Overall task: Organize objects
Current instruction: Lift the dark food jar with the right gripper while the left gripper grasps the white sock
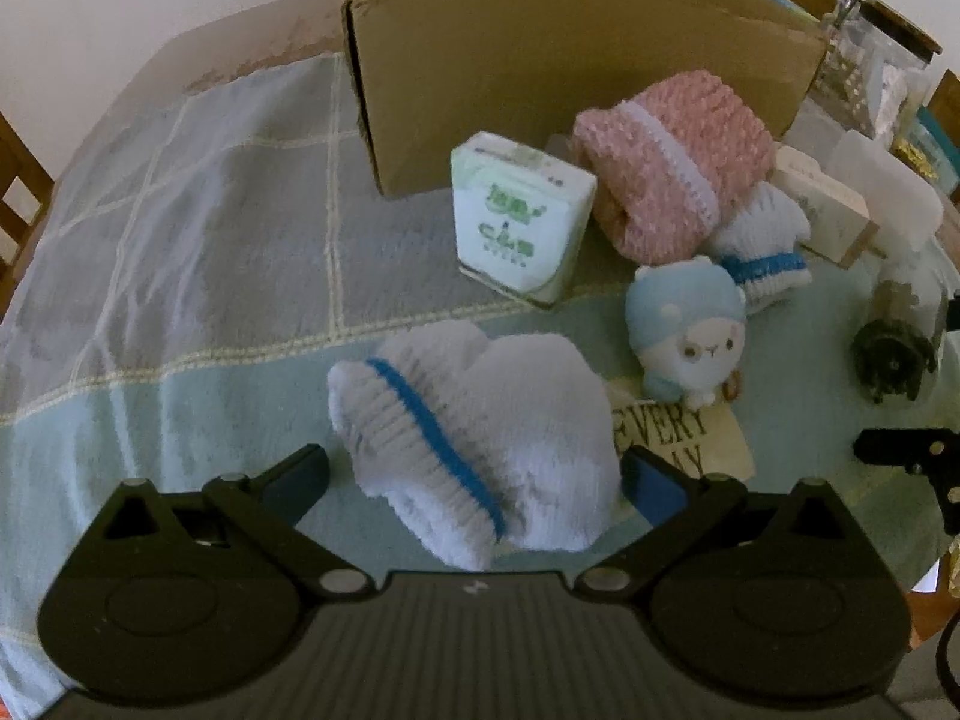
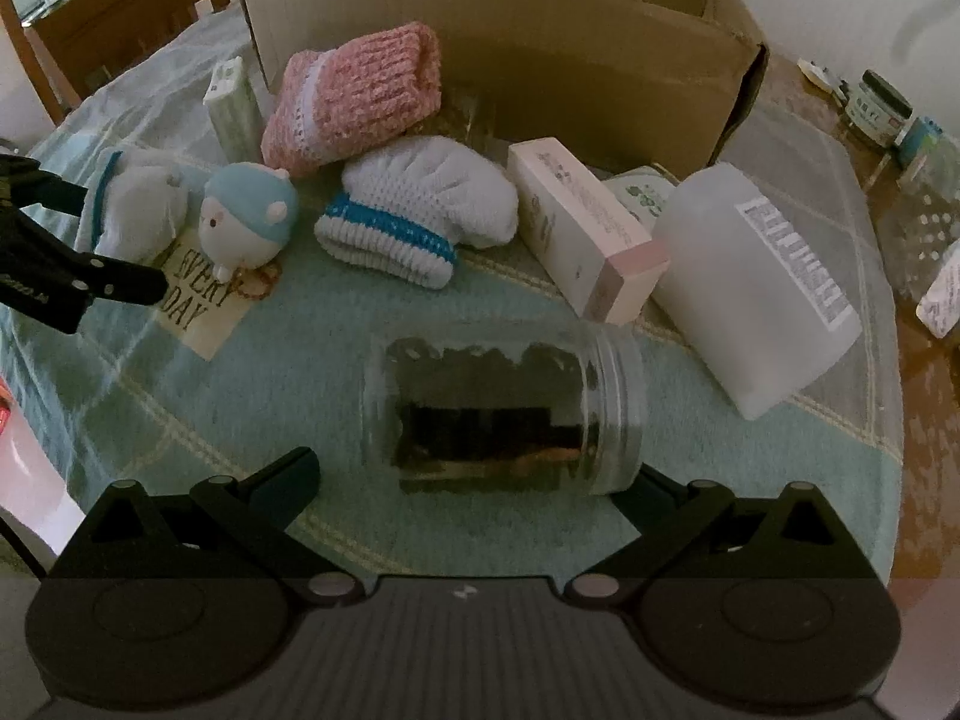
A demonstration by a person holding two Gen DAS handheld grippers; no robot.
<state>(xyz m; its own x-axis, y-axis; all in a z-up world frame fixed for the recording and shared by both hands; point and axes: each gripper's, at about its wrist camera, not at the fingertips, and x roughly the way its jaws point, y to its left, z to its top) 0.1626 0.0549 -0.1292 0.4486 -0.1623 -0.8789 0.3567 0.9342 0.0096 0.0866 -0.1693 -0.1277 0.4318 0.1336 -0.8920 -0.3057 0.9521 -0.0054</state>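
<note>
A white knitted piece with a blue stripe [image 1: 480, 450] lies on the checked tablecloth [image 1: 180, 240]. My left gripper [image 1: 477, 480] is open, one finger on each side of it. A clear jar with dark contents [image 2: 510, 408] lies on its side, and my right gripper [image 2: 474, 480] is open around its near end. Behind stand a cardboard box [image 1: 570, 78], a pink knitted piece [image 1: 672, 162], a second white and blue knit [image 2: 414, 210], a blue and white plush toy [image 1: 690, 330] and a green and white packet [image 1: 522, 222].
A card printed "EVERY DAY" [image 2: 192, 300] lies under the plush. A pink and white carton [image 2: 588, 228] and a white plastic container [image 2: 756, 282] sit right of the jar. Small jars [image 2: 879, 108] stand at the far right. A wooden chair [image 2: 90, 12] is behind the table.
</note>
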